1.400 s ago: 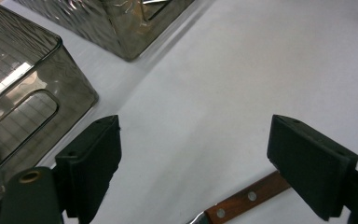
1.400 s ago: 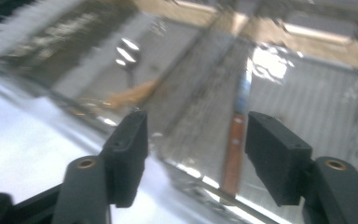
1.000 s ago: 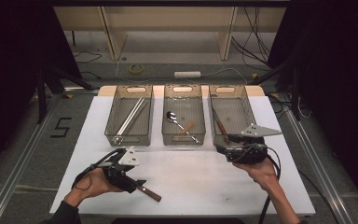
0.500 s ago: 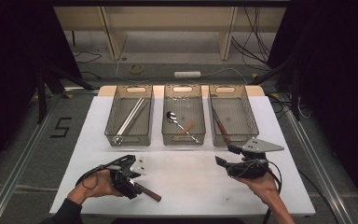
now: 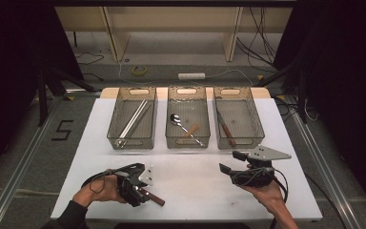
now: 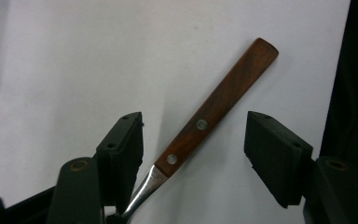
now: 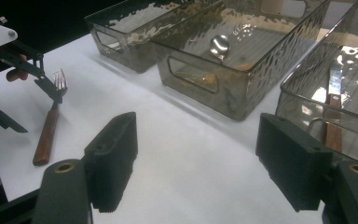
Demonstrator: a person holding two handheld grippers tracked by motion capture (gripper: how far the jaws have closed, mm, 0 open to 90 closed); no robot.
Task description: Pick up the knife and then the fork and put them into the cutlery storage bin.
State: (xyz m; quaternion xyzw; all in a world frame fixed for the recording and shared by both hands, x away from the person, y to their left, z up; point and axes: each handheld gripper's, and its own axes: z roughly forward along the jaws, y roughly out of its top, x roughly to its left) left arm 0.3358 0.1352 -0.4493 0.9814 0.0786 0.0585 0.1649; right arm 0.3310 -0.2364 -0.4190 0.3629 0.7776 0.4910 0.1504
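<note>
Fork on the white surface (image 5: pixel 195 186) straddled by the left gripper (image 5: pixel 136 188), jaws not yet pressed on it.

At the left, the left gripper was held low over the near edge of the surface, and a wooden-handled fork (image 6: pixel 214 109) was seen lying flat between its jaws; the jaws had just been closing, yet a gap was left on both sides of the handle and no pad was pressed against it. Farther back, three mesh trays were set in a row: long metal pieces were held in the left tray (image 5: pixel 132 140), a spoon (image 5: pixel 176 119) in the middle tray (image 5: pixel 188 139), and a wooden-handled knife (image 5: pixel 226 131) in the right tray (image 5: pixel 238 138). At the right, the right gripper (image 5: pixel 236 162) was held above the surface near the right tray, its jaws spread wide, just opened further, with nothing between them.
</note>
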